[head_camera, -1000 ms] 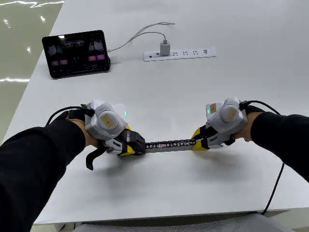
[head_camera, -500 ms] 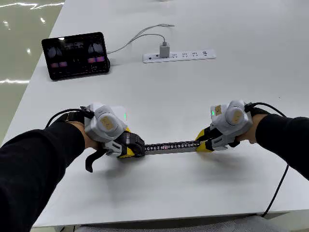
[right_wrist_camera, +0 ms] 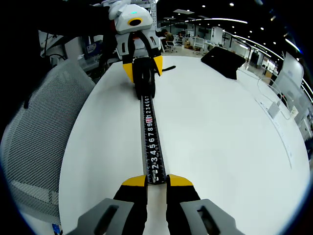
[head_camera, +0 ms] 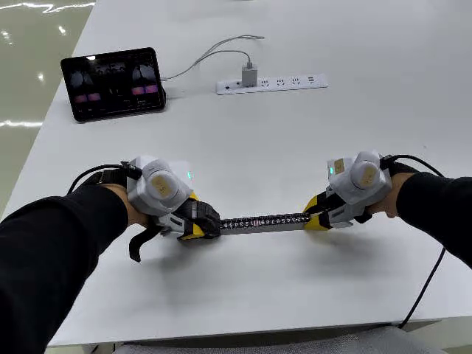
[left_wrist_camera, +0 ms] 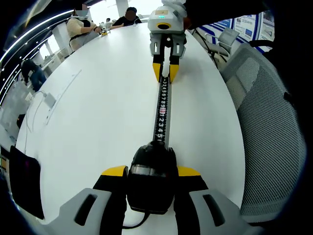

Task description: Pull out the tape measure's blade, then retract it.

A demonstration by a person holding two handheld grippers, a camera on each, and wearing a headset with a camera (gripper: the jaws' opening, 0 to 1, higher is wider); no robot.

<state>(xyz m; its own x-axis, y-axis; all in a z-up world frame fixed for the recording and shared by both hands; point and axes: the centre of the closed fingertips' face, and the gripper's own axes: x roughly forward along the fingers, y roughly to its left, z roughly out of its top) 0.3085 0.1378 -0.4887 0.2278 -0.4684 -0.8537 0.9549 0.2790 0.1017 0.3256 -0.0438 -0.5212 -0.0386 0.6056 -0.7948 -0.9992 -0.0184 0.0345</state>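
Head view, lower centre: left gripper (head_camera: pixel 194 218) clamps the tape measure case (head_camera: pixel 207 219) as anchor, right gripper (head_camera: pixel 316 218) pinches the blade (head_camera: pixel 262 220) tip. Left gripper view, bottom: jaws squeeze the case. Right gripper view, bottom: jaws nip the blade taut.

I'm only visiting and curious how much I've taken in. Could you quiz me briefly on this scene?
1. True or false: the right gripper is shut on the end of the blade.
2. What does the left gripper hold? A the tablet; B the tape measure's case; C the power strip.
3. Fill in: the blade is partly pulled ___.
Key: 1 true; 2 B; 3 out.
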